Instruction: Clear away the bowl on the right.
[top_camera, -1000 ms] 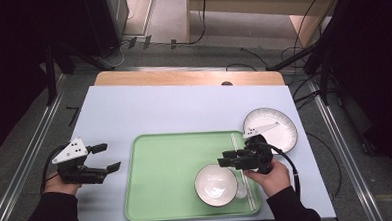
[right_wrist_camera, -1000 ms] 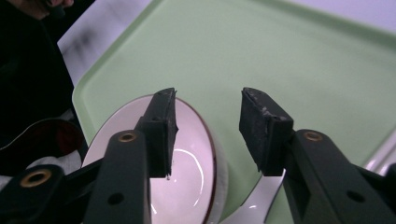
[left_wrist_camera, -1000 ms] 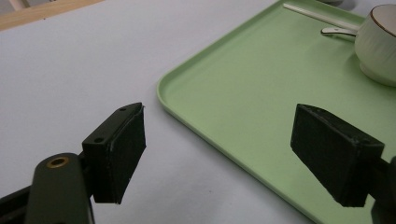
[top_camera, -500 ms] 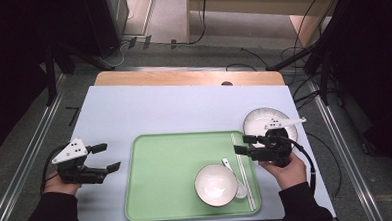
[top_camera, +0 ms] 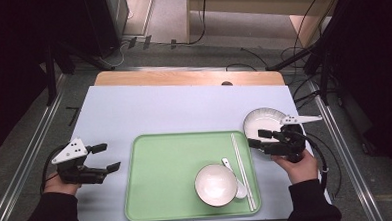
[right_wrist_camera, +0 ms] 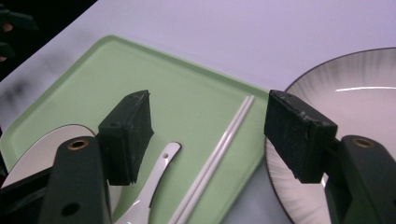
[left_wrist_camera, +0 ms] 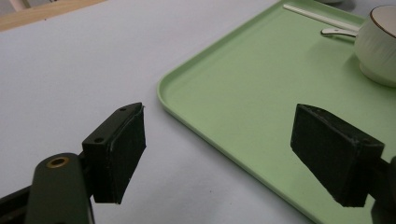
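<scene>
While both hands hover:
right gripper (top_camera: 257,138): jaws just opening, wide, empty; chopsticks (right_wrist_camera: 212,163) show between them
left gripper (top_camera: 107,157): wide, empty, level beside tray (top_camera: 152,192)

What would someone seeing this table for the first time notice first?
Probably the pale green rectangular tray in the middle of the white table, carrying a round white bowl, a white spoon and white chopsticks at its right side. Next, the ribbed white plate just right of the tray, and the two black grippers, left and right, flanking the tray with fingers open.
</scene>
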A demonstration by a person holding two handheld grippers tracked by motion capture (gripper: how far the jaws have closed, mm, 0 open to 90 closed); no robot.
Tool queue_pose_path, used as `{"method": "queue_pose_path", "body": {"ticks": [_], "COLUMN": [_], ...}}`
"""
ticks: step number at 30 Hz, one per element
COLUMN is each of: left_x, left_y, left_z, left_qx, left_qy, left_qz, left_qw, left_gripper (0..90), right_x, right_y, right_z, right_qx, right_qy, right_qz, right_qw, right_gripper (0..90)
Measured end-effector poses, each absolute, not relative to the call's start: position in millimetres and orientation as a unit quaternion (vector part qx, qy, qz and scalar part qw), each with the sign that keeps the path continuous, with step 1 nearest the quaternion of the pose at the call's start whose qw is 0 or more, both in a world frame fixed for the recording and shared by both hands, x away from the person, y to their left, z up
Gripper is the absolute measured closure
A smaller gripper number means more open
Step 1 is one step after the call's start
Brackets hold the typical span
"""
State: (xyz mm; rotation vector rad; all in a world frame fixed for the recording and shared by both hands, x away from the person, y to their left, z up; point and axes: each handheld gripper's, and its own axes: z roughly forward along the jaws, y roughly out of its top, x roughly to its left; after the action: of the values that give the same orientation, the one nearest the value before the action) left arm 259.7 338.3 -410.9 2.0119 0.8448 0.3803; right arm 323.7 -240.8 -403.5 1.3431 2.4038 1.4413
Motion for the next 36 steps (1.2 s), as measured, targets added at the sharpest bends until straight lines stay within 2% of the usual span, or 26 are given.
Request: {"method": "queue_pose_path", "body": {"ticks": [10, 36], "left_x": [259.3, 257.1], "left_y": [338.0, 339.6], "left_z": [-410.9, -411.7], "left_qx": [0.813, 0.813], "left_qy": [0.341, 0.343], "left_qz": [0.154, 0.154], "left_qw": [0.446, 0.445], "left_gripper": [18.0, 18.0], "right_x": [335.2, 357.1], "right_y": [-271.9, -321.4], "right_z": [-412.2, -433.4], "right_qx": [0.458, 0.536], "right_qy": [0.751, 0.717], "right_qz": [0.476, 0.442], "right_qw": [0.016, 0.059], "right_gripper": [32.9, 33.8]}}
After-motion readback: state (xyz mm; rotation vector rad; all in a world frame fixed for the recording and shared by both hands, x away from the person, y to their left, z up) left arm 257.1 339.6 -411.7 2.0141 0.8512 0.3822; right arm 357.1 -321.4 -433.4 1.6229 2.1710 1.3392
